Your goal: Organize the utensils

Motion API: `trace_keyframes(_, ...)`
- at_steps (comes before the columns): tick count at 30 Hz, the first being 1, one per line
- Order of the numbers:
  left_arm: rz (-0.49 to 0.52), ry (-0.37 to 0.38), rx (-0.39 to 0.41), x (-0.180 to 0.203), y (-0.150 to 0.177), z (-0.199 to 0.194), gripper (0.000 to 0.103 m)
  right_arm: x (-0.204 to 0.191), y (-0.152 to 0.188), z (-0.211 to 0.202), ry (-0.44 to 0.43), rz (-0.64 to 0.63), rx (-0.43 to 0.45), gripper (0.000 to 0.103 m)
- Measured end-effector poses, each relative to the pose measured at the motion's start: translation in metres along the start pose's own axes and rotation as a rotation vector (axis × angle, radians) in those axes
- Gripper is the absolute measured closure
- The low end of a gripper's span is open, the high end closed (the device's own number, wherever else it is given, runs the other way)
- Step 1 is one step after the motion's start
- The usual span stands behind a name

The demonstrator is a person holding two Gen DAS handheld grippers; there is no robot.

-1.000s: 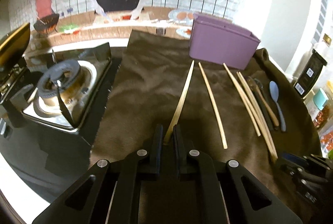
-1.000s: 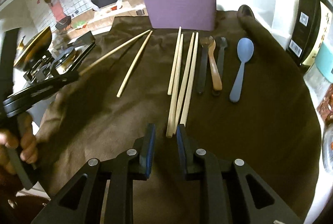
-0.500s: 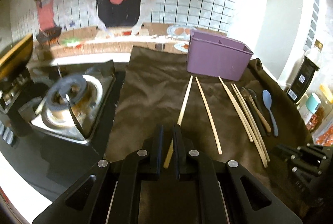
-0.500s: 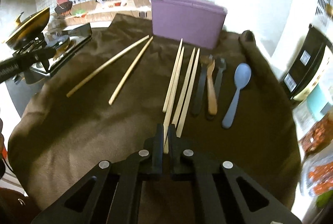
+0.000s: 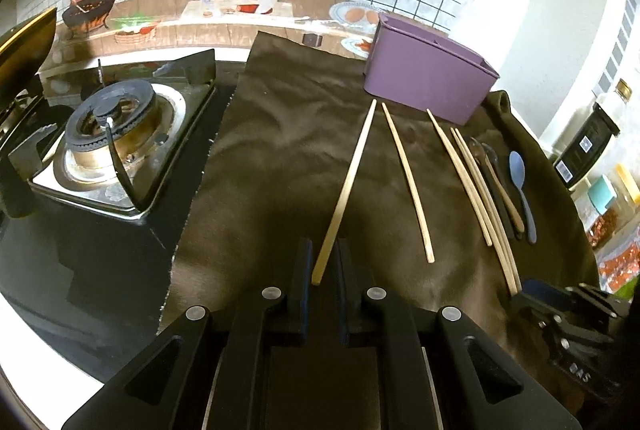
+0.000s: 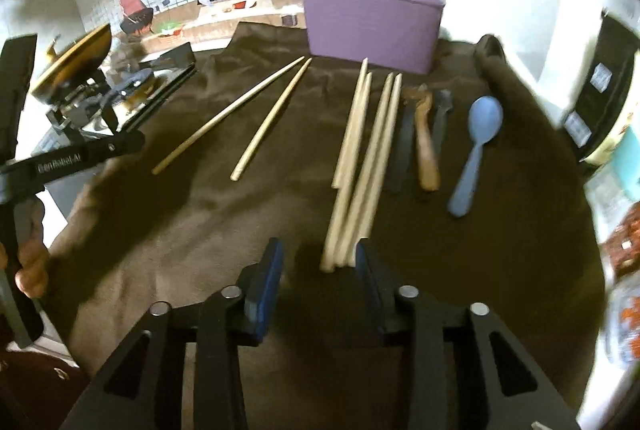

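Several pale chopsticks lie on the brown cloth (image 5: 280, 134) in front of the purple holder (image 5: 428, 86). The leftmost chopstick (image 5: 348, 186) has its near end between the jaws of my left gripper (image 5: 323, 262), which are opening with a gap on both sides of it. My right gripper (image 6: 318, 258) is opening wide; the ends of a chopstick bundle (image 6: 360, 166) lie between its jaws, close to the right finger. Right of the bundle lie dark utensils (image 6: 404, 146), a wooden spoon (image 6: 426, 146) and a blue spoon (image 6: 476, 146). The purple holder (image 6: 368, 22) stands at the cloth's far edge.
A gas stove (image 5: 116, 138) sits left of the cloth, with a golden pan (image 6: 76, 58) beyond it. Bottles and jars (image 5: 584, 150) crowd the right edge. A person's hand (image 6: 30, 266) shows at the left of the right wrist view.
Half a second ago both grippers were shut on chopstick ends; now both pairs of jaws stand apart, the right one widely. The chopsticks still lie on the cloth.
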State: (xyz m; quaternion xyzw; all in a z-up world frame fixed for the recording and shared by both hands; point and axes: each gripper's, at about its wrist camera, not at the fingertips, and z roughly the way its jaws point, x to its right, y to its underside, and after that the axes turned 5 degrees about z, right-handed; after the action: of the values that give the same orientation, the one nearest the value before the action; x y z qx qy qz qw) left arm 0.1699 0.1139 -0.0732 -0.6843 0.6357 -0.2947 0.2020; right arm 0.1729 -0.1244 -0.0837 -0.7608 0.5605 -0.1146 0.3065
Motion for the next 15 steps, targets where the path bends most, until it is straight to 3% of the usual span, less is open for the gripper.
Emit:
trace_keyframes(4, -0.006, 0.002, -0.008, -0.003, 0.001, 0.002, 0.091, 0.006, -0.004, 0.012, -0.003, 0.029, -0.021, 0.083)
trace_keyframes(9, -0.024, 0.004, -0.016, -0.007, 0.001, 0.005, 0.091, 0.009, -0.011, 0.022, 0.054, 0.04, -0.047, 0.083)
trace_keyframes(15, -0.026, 0.006, -0.031, -0.008, 0.002, 0.01, 0.091, -0.002, -0.012, 0.016, 0.074, 0.0, 0.003, 0.083)
